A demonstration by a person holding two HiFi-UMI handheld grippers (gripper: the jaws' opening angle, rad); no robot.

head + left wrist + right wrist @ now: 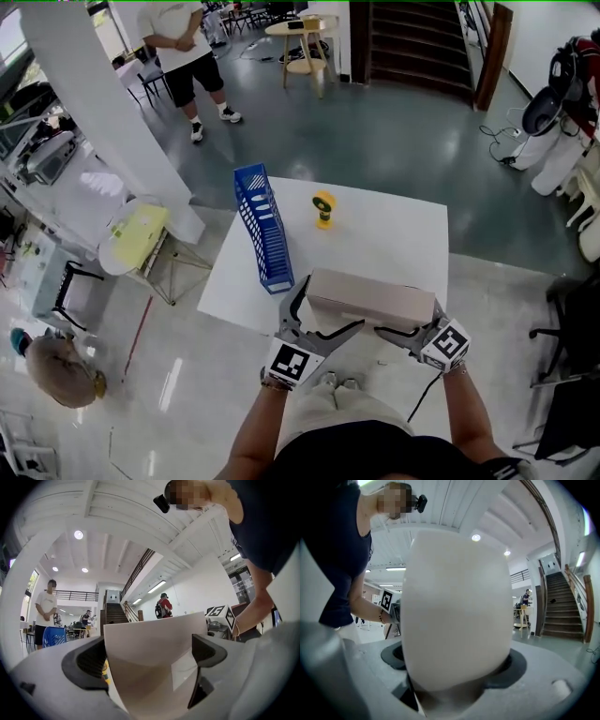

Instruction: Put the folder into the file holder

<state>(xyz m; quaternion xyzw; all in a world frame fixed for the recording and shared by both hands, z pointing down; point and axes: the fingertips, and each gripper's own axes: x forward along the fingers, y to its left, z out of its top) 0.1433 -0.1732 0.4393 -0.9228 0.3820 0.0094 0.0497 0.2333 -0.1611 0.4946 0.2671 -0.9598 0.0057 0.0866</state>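
Note:
A tan folder (370,298) hangs flat over the near edge of the white table (394,234), held at both ends. My left gripper (328,305) is shut on its left end, and the folder (150,653) fills the gap between those jaws (147,660). At its right end my right gripper (408,317) grips it; there the folder (454,606) bulges up between the pads and hides most of the view ahead of the gripper (452,663). The blue file holder (262,225) stands upright along the table's left side, away from both grippers, and shows small in the left gripper view (55,636).
A small yellow object (323,208) stands on the table behind the folder. Left of the table are a white column (112,122) and a stool with a yellow sheet (136,234). A person (183,56) stands further back, near a round wooden table (300,42) and stairs (422,42).

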